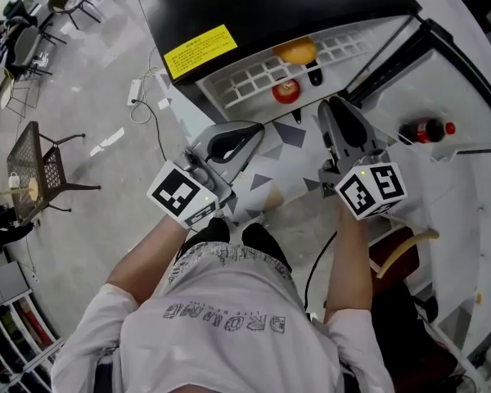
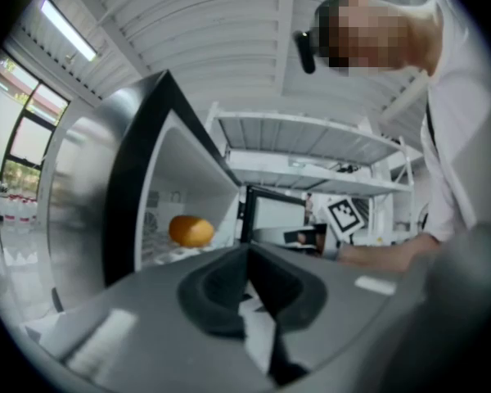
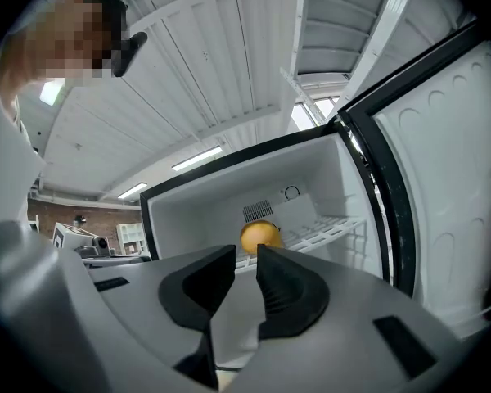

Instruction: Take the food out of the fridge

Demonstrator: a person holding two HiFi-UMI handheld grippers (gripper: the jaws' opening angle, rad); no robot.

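While left gripper (image 2: 247, 256) jaws sit closed, empty, right gripper (image 3: 245, 259) jaws slightly parted, empty, facing orange (image 3: 262, 234).

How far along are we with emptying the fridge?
Done: the fridge door stands open. In hand: nothing; left gripper shut, right gripper slightly open, both empty. Left: orange fruit and red fruit on the wire shelf, bottle in the door.

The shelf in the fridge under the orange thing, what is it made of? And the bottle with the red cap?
The shelf looks like white-coated wire or plastic, I cannot tell which: a thin open grid with a matt look. The bottle seems to be clear, glossy plastic, since the dark drink shows through it.
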